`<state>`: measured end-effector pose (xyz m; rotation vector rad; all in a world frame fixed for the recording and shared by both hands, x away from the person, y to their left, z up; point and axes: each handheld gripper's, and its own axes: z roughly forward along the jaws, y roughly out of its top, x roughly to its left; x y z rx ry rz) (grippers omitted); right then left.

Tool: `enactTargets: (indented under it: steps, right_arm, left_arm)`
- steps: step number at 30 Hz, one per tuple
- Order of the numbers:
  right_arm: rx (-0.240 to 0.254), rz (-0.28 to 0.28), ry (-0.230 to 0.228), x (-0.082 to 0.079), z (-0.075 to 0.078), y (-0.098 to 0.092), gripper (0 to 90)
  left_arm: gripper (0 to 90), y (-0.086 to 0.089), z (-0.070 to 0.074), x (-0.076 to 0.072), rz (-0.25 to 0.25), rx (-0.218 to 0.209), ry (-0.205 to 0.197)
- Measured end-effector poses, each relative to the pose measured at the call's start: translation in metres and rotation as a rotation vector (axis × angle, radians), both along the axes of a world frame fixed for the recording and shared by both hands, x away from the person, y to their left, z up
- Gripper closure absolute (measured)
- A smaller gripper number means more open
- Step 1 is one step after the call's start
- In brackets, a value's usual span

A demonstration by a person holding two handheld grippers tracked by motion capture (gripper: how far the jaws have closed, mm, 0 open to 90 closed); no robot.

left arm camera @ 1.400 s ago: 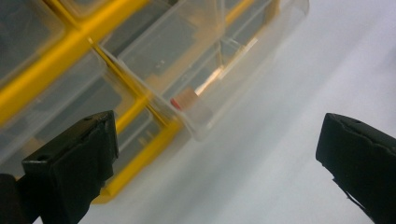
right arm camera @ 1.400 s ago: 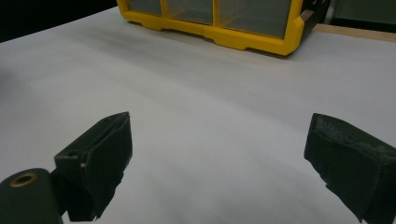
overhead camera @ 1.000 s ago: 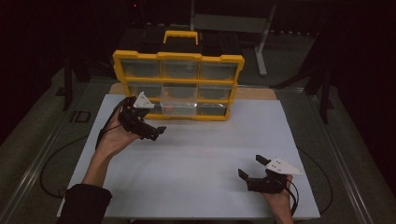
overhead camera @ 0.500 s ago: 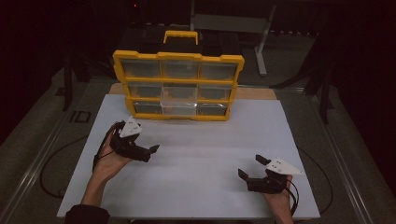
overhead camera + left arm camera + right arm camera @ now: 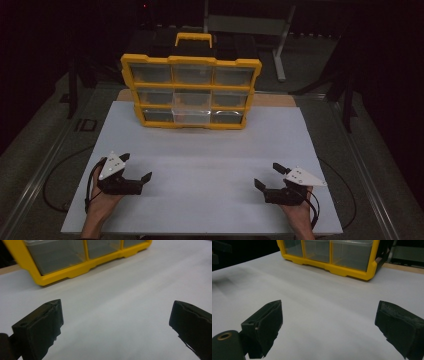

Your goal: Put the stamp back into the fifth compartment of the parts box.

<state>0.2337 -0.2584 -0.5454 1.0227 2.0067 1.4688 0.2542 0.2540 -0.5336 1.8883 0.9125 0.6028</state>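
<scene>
1. The left gripper (image 5: 135,167) rests low on the white table (image 5: 210,165) near its front left corner, jaws spread wide with nothing between them.
2. The right gripper (image 5: 267,175) sits near the front right, jaws likewise parted and empty.
3. The yellow organizer (image 5: 190,92) stands upright at the table's far edge, well apart from both grippers.
4. Its clear drawers (image 5: 191,115) face the person; the bottom middle one juts out slightly.
</scene>
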Motion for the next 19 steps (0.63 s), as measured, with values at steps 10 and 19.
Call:
enactTargets:
  steps: [10,19]
  right_arm:
    - [0.004,-0.002,-0.026,0.001,0.005,-0.008,7.6]
    - [-0.057,0.016,-0.010,-0.002,-0.002,0.002,7.6]
  left_arm:
    - [0.2,0.004,-0.004,-0.015,0.014,-0.031,-0.066]
    - [0.2,0.010,-0.001,-0.018,0.031,-0.058,-0.087]
